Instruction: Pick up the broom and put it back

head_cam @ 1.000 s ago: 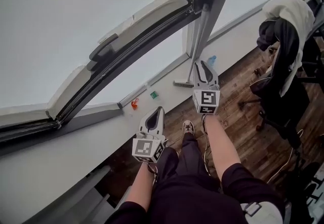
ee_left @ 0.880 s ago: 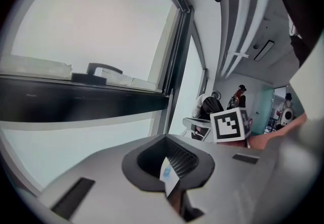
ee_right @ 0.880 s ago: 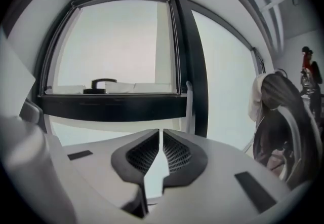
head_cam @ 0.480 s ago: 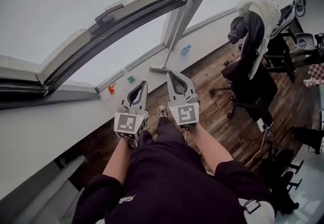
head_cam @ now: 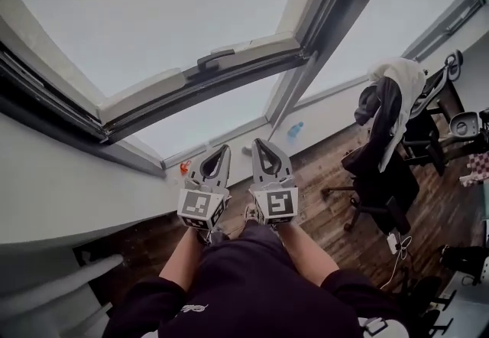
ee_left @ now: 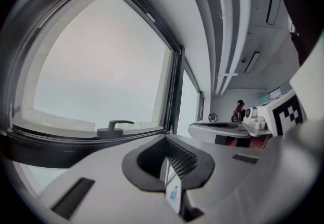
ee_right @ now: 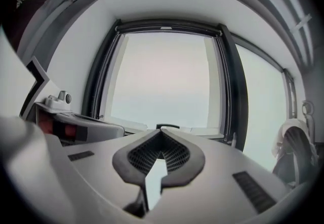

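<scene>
While both of your grippers hang level before you, side by side and touching nothing, the holdings read as follows:

Left gripper (head_cam: 223, 149): jaws drawn together at the tips, nothing held (only a thin slit is left between them).

Right gripper (head_cam: 257, 143): jaws have just been closing and now meet, nothing between them.

Broom (head_cam: 246, 151): only a grey sliver, by my reading its head, shows between your two grippers, low at the foot of the window wall (head_cam: 328, 111). Its handle cannot be told apart from the dark window post (head_cam: 306, 53) above it. It is well apart from both sets of jaws.

Sundries along the same wall: blue bottle (head_cam: 294, 130), small orange object (head_cam: 184, 168). On the wooden floor (head_cam: 328, 176) to your right, an office chair (head_cam: 386, 160) hung with clothes.

Step in hand, as a judgement: no grasp is under way. With the broom at the wall and your jaws empty, the return looks done rather than pending.

Next move, if it is done: lower both grippers clear. If not, open one pair of jaws wide and reach down to the handle beside the post
</scene>
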Demonstrator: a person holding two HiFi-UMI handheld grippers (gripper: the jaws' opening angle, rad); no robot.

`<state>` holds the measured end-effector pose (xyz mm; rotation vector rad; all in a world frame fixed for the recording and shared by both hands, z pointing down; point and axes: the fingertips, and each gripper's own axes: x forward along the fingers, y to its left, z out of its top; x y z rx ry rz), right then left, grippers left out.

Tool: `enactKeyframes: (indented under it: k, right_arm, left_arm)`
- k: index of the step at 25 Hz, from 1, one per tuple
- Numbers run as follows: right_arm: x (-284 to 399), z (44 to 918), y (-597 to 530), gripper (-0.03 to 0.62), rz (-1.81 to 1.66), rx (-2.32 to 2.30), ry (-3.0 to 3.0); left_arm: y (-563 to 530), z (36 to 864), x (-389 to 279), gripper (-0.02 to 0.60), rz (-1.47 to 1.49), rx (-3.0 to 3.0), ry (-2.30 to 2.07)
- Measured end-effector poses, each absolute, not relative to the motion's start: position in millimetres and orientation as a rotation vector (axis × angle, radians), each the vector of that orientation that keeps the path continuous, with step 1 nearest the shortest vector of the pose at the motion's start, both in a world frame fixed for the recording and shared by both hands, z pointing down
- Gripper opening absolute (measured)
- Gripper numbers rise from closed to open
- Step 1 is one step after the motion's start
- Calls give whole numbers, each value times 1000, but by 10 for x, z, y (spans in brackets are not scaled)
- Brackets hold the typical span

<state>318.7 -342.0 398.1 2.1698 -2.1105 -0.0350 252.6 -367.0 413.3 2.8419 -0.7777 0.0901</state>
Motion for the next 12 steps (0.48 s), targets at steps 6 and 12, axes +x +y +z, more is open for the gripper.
enactKeyframes:
  k: [6,12]
  right_arm:
    - [3120,3811,-3453,21,-95,2170,-2135]
    - [3111,3860,-3365,21,-69,2175,-2104]
  left_arm:
    - [-3592,4072,2525,0,81,2834,-773]
    - [-3554,4110,2568,-1,87,2857,-755]
